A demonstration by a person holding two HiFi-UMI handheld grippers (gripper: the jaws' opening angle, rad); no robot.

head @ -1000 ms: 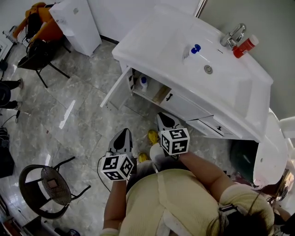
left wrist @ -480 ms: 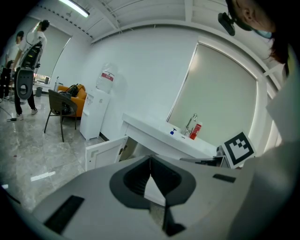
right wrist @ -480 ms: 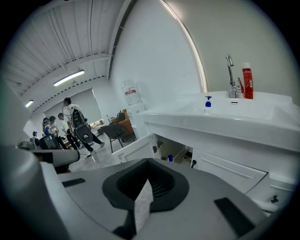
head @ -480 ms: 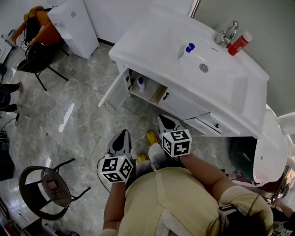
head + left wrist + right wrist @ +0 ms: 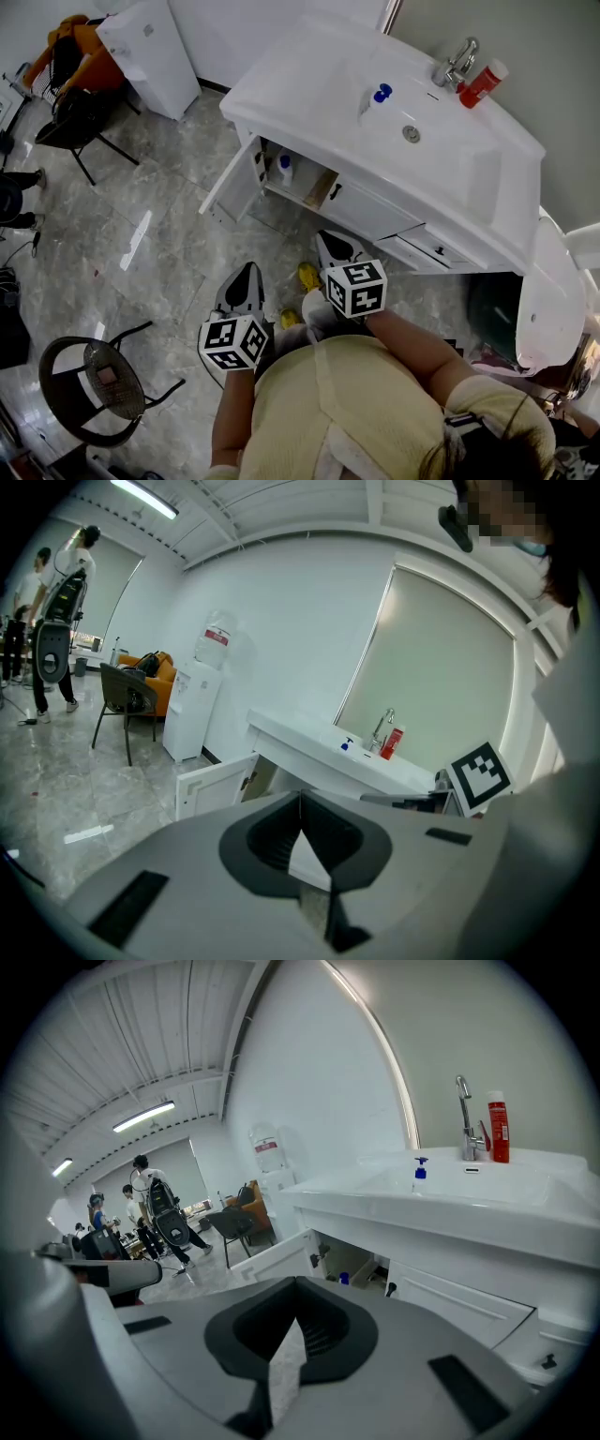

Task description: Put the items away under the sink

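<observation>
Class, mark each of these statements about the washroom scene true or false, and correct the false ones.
1. The cabinet door under the sink stands open. True.
2. The red bottle lies inside the cabinet. False: it stands on the sink top beside the tap.
3. A white bottle with a blue cap stands inside the open cabinet. True.
4. The right claw grips a bottle. False: its jaws are shut with nothing between them.
5. The left claw is shut and empty. True.
</observation>
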